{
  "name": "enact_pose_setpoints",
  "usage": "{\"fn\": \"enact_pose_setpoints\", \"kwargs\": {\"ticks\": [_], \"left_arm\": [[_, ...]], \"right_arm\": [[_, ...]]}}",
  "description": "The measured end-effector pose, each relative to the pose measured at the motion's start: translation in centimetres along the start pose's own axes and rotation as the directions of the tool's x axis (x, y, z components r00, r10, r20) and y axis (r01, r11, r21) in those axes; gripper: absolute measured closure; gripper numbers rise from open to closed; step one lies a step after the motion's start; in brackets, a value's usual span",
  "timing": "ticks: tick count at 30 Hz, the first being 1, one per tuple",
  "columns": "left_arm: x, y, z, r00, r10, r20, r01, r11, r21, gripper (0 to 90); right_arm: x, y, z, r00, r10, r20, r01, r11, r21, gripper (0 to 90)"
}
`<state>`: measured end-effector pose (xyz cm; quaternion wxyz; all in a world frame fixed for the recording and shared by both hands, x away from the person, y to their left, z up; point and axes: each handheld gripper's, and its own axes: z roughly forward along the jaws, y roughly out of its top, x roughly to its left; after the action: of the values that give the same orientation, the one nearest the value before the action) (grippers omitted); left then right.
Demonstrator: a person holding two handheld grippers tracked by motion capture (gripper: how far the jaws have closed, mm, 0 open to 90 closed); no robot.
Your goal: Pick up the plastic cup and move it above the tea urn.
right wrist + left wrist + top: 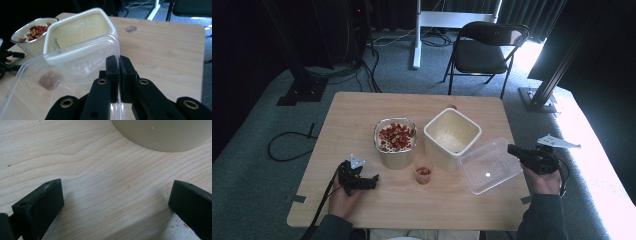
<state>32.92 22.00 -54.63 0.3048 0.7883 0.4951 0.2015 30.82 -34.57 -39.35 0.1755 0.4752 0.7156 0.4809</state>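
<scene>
Nearest you, your left gripper (371, 179) rests low on the counter (362, 107) with its fingers (41, 205) spread wide and nothing between them, the base of the cream tub of red-and-tan pieces (395, 142) just ahead. Your right gripper (119, 65) has its fingers pinched tight on the rim of the clear plastic lid (490, 165), which it holds tilted at the counter's right side, just beside the empty square cream container (452, 137). A small cup (424, 174) with a few pieces stands between the two containers, nearer you. By the look of it, you are carrying the lid. Next you would likely level it over a container's rim, square the corners, then press down without nudging the cup.
</scene>
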Motion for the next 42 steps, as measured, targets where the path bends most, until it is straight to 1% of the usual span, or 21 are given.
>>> {"fn": "enact_pose_setpoints", "kwargs": {"ticks": [7,12,15,16,17,18,19,21,22,24,25,26,28,30,31,33,34,36,37,40,42], "left_arm": [[0.0,0.0,0.0,1.0,0.0,0.001,0.0,1.0,0.0,0.4],[0.0,0.0,0.0,1.0,-0.001,0.002,0.001,1.0,0.002,0.4],[0.0,0.0,0.0,1.0,-0.001,0.002,0.001,1.0,0.001,0.4],[0.0,0.0,0.0,1.0,-0.001,0.002,0.001,1.0,0.001,0.4],[0.0,0.0,0.0,1.0,-0.002,0.001,0.002,1.0,-0.001,0.4],[0.0,0.0,0.0,1.0,-0.002,0.001,0.002,1.0,-0.002,0.4],[0.0,0.0,0.0,1.0,-0.001,0.0,0.001,1.0,-0.002,0.4],[0.0,0.0,0.0,1.0,-0.001,0.0,0.001,1.0,-0.002,0.4],[0.0,0.0,0.0,1.0,0.0,0.0,0.0,1.0,-0.002,0.4],[0.0,0.0,0.0,1.0,-0.001,0.0,0.001,1.0,0.0,0.4],[0.0,0.0,0.0,1.0,-0.001,0.0,0.001,1.0,0.0,0.4],[0.0,0.0,0.0,1.0,-0.001,0.0,0.001,1.0,-0.003,0.4],[0.0,0.0,0.0,1.0,0.0,0.0,0.0,1.0,-0.002,0.4],[0.0,0.0,0.0,1.0,-0.001,0.0,0.001,1.0,-0.003,0.4],[0.0,0.0,0.0,1.0,-0.001,0.0,0.001,1.0,-0.003,0.4],[0.0,0.0,0.0,1.0,-0.001,0.0,0.001,1.0,-0.003,0.4],[0.0,0.0,0.0,1.0,-0.002,0.0,0.002,1.0,-0.002,0.4],[0.0,0.0,0.0,1.0,-0.002,0.0,0.002,1.0,-0.003,0.4],[0.0,0.0,0.0,1.0,-0.001,0.0,0.001,1.0,-0.002,0.4],[0.0,0.0,0.0,1.0,-0.002,0.0,0.002,1.0,-0.002,0.4],[0.0,0.0,0.0,1.0,-0.002,-0.002,0.002,1.0,-0.001,0.4]], "right_arm": [[0.5,3.3,-0.7,0.9988,-0.048,0.006,0.049,0.999,-0.018,87.6],[0.6,5.4,-0.1,0.9983,-0.056,0.014,0.056,0.998,-0.017,87.6],[0.6,6.4,1.0,0.9987,-0.048,0.018,0.048,0.999,-0.014,87.6],[0.6,6.4,1.0,0.9987,-0.048,0.018,0.048,0.999,-0.014,87.6],[0.7,7.4,2.4,0.9993,-0.03,0.02,0.03,0.999,-0.013,87.5],[0.8,7.7,2.8,0.9992,-0.029,0.026,0.03,0.999,-0.012,87.5],[0.8,7.7,2.8,0.9992,-0.029,0.026,0.03,0.999,-0.012,87.5],[0.9,8.5,3.9,0.9993,-0.021,0.033,0.021,1.0,-0.013,87.5],[1.2,9.4,5.0,0.9984,-0.017,0.053,0.017,1.0,-0.012,87.5],[1.2,9.7,5.4,0.9984,-0.013,0.055,0.014,1.0,-0.012,87.5],[1.6,10.3,6.3,0.9969,-0.008,0.078,0.009,1.0,-0.016,87.5],[1.7,10.5,6.9,0.9963,-0.004,0.086,0.005,1.0,-0.018,87.3],[2.0,10.9,7.8,0.996,0.016,0.088,-0.013,0.999,-0.04,84.3],[2.2,11.0,8.3,0.9975,0.028,0.066,-0.025,0.998,-0.057,72.0],[2.3,10.9,8.4,0.9976,0.029,0.063,-0.025,0.997,-0.069,70.1],[2.4,10.8,8.3,0.9977,0.023,0.063,-0.018,0.997,-0.076,69.0],[2.4,10.5,8.1,0.9975,0.02,0.067,-0.015,0.997,-0.077,66.2],[2.3,10.3,8.0,0.9971,0.016,0.074,-0.01,0.997,-0.076,65.3],[2.1,9.9,7.9,0.9974,0.011,0.071,-0.006,0.998,-0.064,62.8],[2.0,9.6,8.0,0.9985,0.012,0.053,-0.009,0.999,-0.054,62.2],[2.1,9.3,8.3,0.9989,0.001,0.047,0.001,0.999,-0.044,61.5]]}}
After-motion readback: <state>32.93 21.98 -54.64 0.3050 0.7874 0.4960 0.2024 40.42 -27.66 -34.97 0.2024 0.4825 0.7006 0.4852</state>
